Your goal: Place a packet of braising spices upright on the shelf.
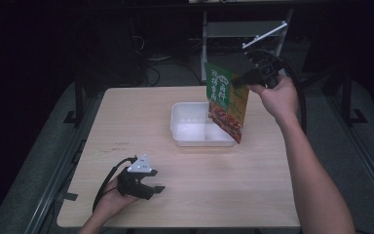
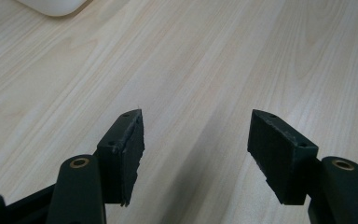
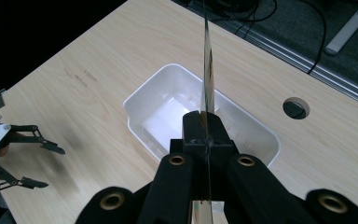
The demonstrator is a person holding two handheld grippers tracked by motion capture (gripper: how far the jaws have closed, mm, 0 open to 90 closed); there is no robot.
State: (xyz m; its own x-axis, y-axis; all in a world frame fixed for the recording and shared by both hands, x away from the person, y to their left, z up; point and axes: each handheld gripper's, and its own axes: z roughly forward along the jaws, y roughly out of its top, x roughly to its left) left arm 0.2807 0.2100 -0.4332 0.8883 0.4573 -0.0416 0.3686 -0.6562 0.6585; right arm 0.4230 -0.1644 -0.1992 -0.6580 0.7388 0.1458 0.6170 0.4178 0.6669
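I see my right gripper (image 1: 241,79) raised above the far right part of the wooden table (image 1: 126,117), its jaws clamped on the upper edge of a flat food pouch (image 1: 226,102) printed green at the top with a red food picture lower down. The pouch hangs below the gripper, tilted, with its lower corner over the right end of the white plastic tray (image 1: 187,139); I cannot tell whether that corner touches the tray rim. In the right gripper view the pouch (image 3: 208,70) appears edge-on as a thin strip rising from between the closed jaws of the right gripper (image 3: 205,126), directly over the open tray (image 3: 142,116), whose interior is white and bare. A round cable hole (image 3: 296,108) sits in the table surface beyond the tray on the right side of that view. My left gripper (image 1: 151,181) rests low at the near left part of the table, well apart from the tray and pouch, carrying its grey three-cornered plate on top. In the left gripper view its jaws stand wide apart with bare wood grain between them, and one rounded tray corner (image 2: 56,5) shows at the top left edge. The left gripper (image 3: 39,163) also shows at the left edge of the right gripper view, jaws spread.
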